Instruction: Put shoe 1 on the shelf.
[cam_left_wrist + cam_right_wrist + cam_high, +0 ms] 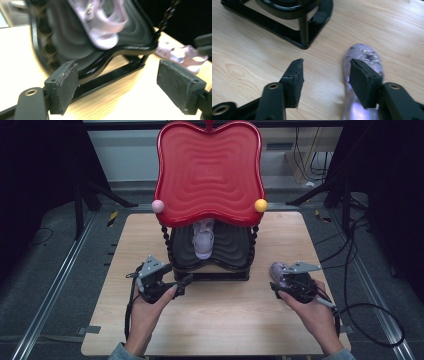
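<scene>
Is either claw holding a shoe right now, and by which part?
Neither. The left claw is open and empty; the right claw stands open beside the lilac shoe on the table.

Wooden table [225,320], grey floor [55,270]

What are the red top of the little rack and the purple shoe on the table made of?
The red top looks like hard plastic: glossy, with moulded ripples. The purple shoe on the table seems to be soft, slightly see-through plastic or jelly rubber, with glitter on its toe, though the blur leaves that open.
</scene>
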Action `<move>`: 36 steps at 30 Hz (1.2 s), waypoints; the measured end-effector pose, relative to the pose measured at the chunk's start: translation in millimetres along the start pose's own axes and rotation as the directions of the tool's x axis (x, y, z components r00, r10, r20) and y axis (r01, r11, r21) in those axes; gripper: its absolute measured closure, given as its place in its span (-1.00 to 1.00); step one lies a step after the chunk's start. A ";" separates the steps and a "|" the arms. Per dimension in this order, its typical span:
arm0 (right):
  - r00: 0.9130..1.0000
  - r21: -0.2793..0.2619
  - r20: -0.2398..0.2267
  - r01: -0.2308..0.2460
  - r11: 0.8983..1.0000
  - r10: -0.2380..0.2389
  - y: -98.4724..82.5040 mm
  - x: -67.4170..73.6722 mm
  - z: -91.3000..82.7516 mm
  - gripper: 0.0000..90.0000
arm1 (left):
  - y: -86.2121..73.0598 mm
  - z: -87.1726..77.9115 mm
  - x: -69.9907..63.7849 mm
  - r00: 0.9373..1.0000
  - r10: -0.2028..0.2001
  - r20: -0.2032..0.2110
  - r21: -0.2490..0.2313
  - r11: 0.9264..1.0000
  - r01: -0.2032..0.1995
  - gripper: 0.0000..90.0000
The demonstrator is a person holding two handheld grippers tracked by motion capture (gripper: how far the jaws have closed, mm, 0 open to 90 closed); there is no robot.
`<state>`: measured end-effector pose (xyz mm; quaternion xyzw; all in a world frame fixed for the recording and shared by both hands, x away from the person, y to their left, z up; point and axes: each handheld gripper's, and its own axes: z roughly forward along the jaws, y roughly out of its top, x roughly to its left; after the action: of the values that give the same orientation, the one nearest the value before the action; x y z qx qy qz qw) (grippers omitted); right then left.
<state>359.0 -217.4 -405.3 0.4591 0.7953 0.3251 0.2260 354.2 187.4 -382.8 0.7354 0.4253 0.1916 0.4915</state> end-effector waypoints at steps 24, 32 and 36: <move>0.996 0.149 0.013 -0.087 0.985 0.086 -2.7 -70.1 -13.3 0.37 | -63.0 -3.9 78.0 0.978 -0.113 -0.176 0.070 0.989 0.127 -0.65; 0.997 0.202 -0.037 -0.058 0.978 0.066 -7.2 -61.2 -9.4 0.45 | -66.9 -7.6 85.3 0.973 -0.127 -0.192 0.069 0.987 0.142 -0.65; 0.997 0.238 -0.051 -0.040 0.970 0.053 -8.9 -54.5 0.6 0.37 | -69.3 -7.6 86.8 0.973 -0.123 -0.195 0.078 0.987 0.141 -0.65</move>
<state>380.2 -268.3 -408.8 0.4919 0.8235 0.2460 0.1392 367.6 273.0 -452.6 0.7054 0.5266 0.2082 0.4263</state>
